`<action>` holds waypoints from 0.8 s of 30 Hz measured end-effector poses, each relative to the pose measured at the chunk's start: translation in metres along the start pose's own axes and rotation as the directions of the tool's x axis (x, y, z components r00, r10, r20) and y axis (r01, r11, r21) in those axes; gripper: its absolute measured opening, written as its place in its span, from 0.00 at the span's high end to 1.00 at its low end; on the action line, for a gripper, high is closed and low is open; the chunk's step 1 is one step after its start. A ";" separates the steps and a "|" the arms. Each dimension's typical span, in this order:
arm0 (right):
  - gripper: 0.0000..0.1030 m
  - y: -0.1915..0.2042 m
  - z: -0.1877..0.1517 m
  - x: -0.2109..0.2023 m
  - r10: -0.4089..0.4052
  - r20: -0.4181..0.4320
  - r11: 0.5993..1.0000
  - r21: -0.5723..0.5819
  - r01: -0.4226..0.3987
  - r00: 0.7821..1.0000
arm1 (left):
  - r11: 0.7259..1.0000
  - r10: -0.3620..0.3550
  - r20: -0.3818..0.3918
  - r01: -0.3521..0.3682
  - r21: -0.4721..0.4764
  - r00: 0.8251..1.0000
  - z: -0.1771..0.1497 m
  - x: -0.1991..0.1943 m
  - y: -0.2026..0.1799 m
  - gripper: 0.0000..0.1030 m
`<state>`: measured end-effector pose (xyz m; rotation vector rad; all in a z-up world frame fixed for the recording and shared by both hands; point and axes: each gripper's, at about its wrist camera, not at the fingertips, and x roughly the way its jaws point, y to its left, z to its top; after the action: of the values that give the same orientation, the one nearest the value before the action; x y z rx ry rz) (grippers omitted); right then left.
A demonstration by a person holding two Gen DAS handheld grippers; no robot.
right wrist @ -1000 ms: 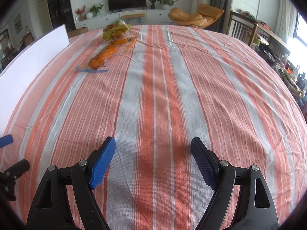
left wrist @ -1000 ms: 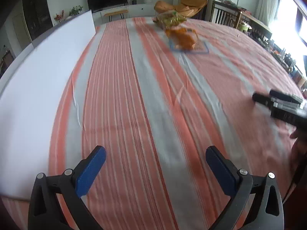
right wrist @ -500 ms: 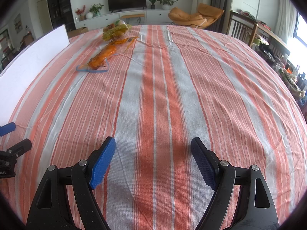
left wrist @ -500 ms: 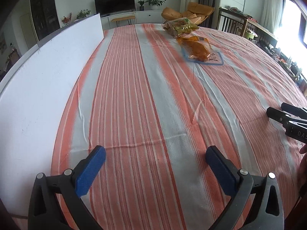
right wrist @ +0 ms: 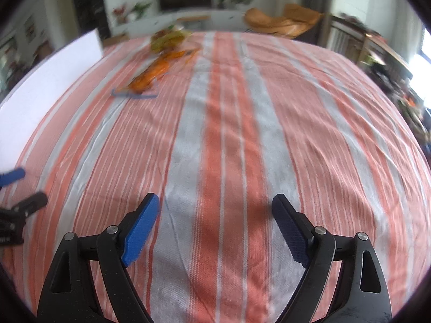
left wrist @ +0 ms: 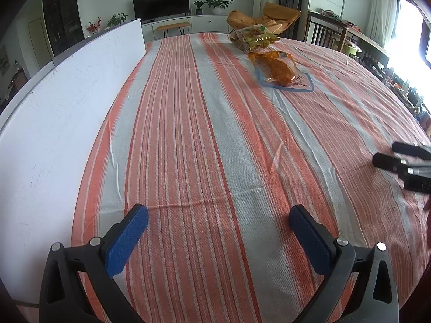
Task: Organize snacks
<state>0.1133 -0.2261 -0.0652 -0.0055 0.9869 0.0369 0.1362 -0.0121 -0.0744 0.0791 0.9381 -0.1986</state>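
So, left wrist view first: our left gripper (left wrist: 218, 224) stands spread wide with nothing between its blue pads (left wrist: 126, 239), hanging over bare striped tablecloth (left wrist: 188, 134). Both snacks lie far ahead, well apart from it, toward the far right of the table. The nearer one is an orange snack bag (left wrist: 280, 71), a clear pouch with a blue-edged border, lying flat. Just behind it, touching or nearly so, sits a yellow-green snack bag (left wrist: 253, 37), puffier. A white board (left wrist: 54, 113) runs along the table's left side. Our right gripper (left wrist: 401, 158) pokes in at the right edge, only its tips showing.

We judge both bags light, soft and crinkly, with slippery film; the contents probably crush, so no hard squeeze. Best hold looks like the flat sealed edge of the orange pouch or a top seam on the puffy one, not the belly.

Right wrist view, blurred: our right gripper (right wrist: 215, 211) has just been opening further, jaws wide apart, nothing between them, only cloth under them. The orange snack bag (right wrist: 150, 75) and yellow-green snack bag (right wrist: 168, 39) sit far ahead and to the left, well apart from these fingers. Left gripper tips (right wrist: 18, 188) show at the left edge.
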 end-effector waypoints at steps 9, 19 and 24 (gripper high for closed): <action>0.16 0.014 0.114 0.036 0.116 -0.015 0.992 0.058 -0.115 0.993 | 1.000 0.001 0.000 -0.001 -0.001 1.000 0.000 0.000 0.000 0.00; 0.16 0.088 0.171 0.117 -0.035 -0.102 0.997 -0.076 0.028 0.994 | 1.000 0.001 0.001 -0.001 -0.003 1.000 0.000 0.000 0.000 0.00; 0.18 0.073 0.159 0.112 -0.008 -0.069 1.000 0.011 0.009 0.998 | 1.000 0.001 0.001 -0.001 -0.004 1.000 0.000 -0.002 0.000 0.00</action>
<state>0.3049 -0.1465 -0.0701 -0.0005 1.0562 0.0238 0.1350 -0.0122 -0.0734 0.0759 0.9371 -0.1955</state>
